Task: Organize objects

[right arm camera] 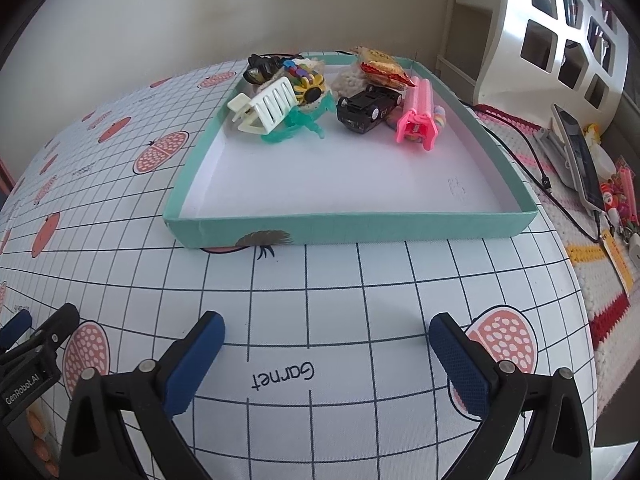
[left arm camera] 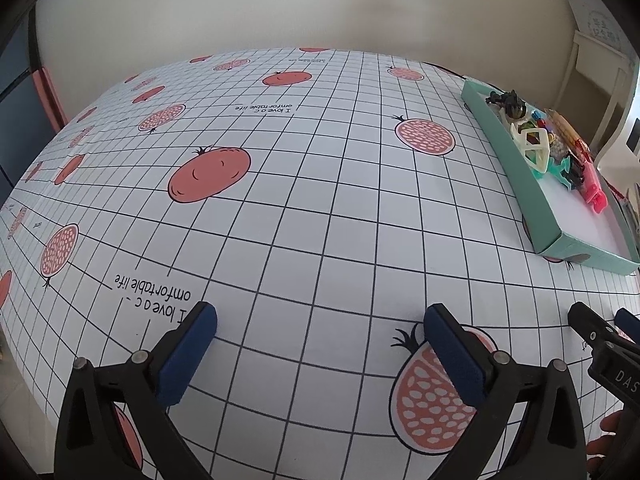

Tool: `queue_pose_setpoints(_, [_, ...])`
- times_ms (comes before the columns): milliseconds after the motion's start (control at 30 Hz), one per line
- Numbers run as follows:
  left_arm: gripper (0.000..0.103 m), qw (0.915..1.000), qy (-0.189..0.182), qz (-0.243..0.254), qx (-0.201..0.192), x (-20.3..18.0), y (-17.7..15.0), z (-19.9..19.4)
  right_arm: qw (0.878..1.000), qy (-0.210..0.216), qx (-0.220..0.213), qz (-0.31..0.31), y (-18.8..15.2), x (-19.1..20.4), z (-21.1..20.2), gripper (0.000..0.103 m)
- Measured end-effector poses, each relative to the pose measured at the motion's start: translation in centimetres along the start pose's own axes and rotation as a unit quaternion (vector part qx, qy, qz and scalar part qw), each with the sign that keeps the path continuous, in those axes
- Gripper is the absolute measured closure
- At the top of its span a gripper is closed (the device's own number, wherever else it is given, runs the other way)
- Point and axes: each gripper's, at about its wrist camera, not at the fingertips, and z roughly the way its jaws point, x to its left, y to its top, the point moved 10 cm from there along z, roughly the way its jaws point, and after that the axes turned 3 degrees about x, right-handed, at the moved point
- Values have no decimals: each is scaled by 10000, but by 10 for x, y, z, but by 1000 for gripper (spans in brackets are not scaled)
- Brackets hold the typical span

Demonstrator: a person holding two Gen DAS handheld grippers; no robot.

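Both grippers, left (left arm camera: 320, 316) and right (right arm camera: 326, 324), hover spread wide and empty over the cloth (left arm camera: 304, 184). The toys, a white clip (right arm camera: 264, 110), black car (right arm camera: 366, 108) and pink clip (right arm camera: 418, 120), sit piled at the tray's (right arm camera: 340, 230) far end.

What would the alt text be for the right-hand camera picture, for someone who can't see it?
A shallow teal tray on a pomegranate-print tablecloth holds small items heaped at its far end: a white hair claw, black toy car, pink clip. The right gripper hovers open in front, empty.
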Motion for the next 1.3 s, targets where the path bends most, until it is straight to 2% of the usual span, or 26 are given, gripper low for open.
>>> queue_pose_setpoints(800, [0,9999,-16,40,102,-1,0,0,10000,-3,-38,-29,0,-1,-1,0])
queue_pose_setpoints(1300, [0,10000,1,0,-39,0,0,0,10000,-3,-73,-39,2,-2,-1,0])
